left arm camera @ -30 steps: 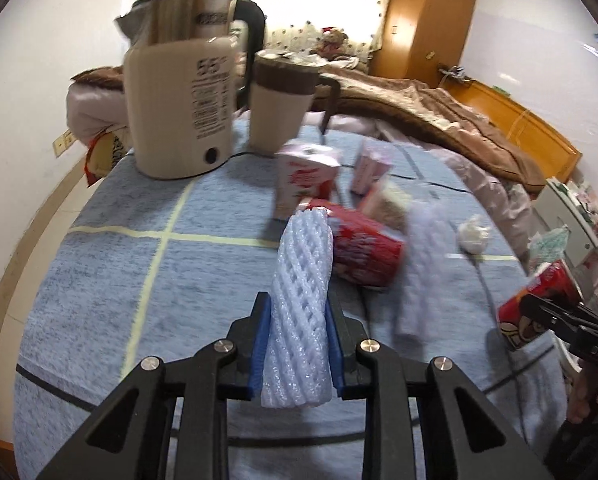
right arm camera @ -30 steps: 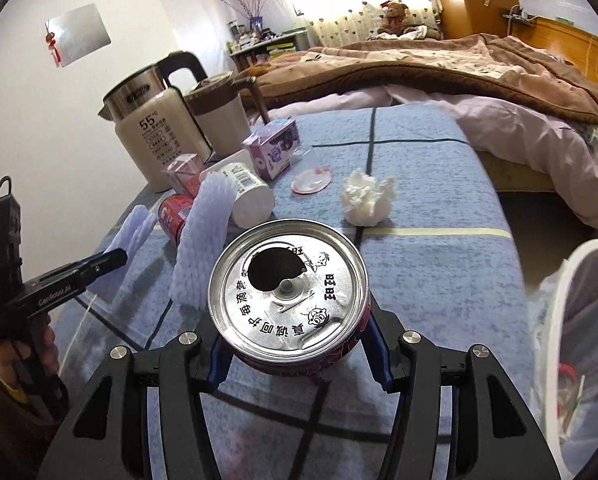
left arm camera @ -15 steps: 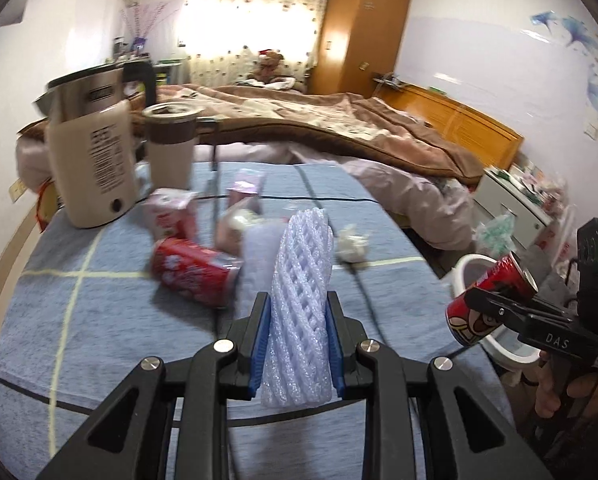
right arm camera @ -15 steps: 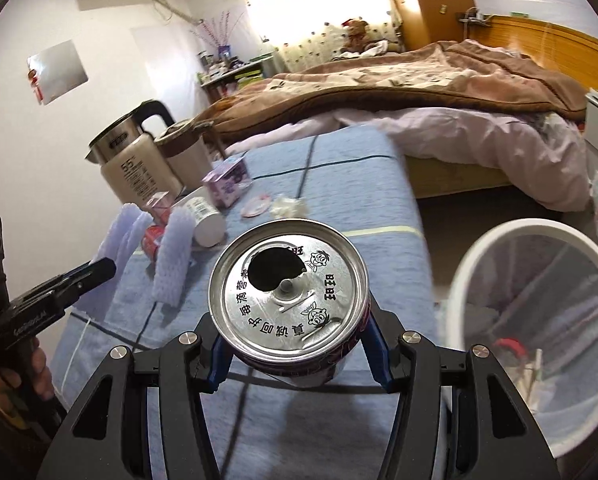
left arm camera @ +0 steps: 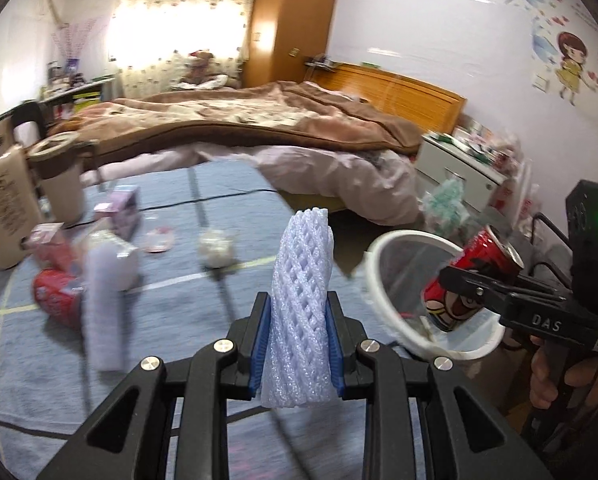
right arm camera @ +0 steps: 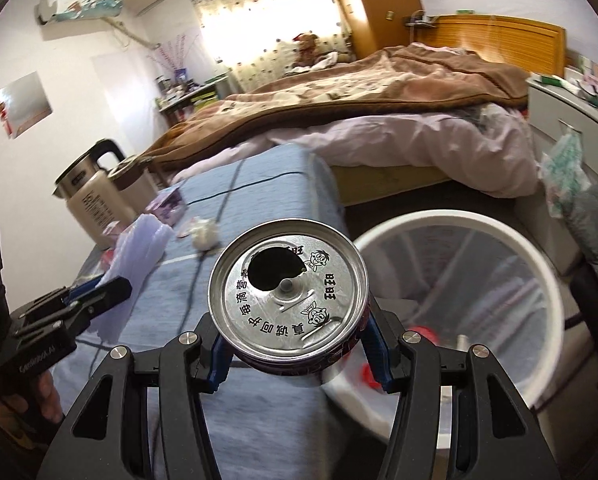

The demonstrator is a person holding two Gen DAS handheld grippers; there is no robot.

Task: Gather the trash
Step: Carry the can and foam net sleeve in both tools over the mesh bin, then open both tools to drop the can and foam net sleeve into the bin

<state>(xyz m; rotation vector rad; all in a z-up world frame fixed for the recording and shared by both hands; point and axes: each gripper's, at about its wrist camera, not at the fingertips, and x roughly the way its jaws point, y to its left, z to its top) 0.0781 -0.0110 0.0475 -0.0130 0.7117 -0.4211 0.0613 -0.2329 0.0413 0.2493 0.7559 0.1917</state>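
left gripper (left arm camera: pixel 297 346) black, blue pads, silver screws; right gripper (right arm camera: pixel 299 350) alike, "das" lettering.

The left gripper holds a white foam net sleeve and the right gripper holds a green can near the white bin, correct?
Not quite: the can in the right gripper is red, as the left wrist view shows. The left gripper does hold the foam net sleeve, near the white bin.

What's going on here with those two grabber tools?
A person is clearing trash off a blue-covered table, one handheld gripper per hand. The left gripper is clamped on a white foam net sleeve; the right gripper holds an opened red drink can. Both are beside the white waste bin. More litter lies on the table: another can, cartons, crumpled tissue.
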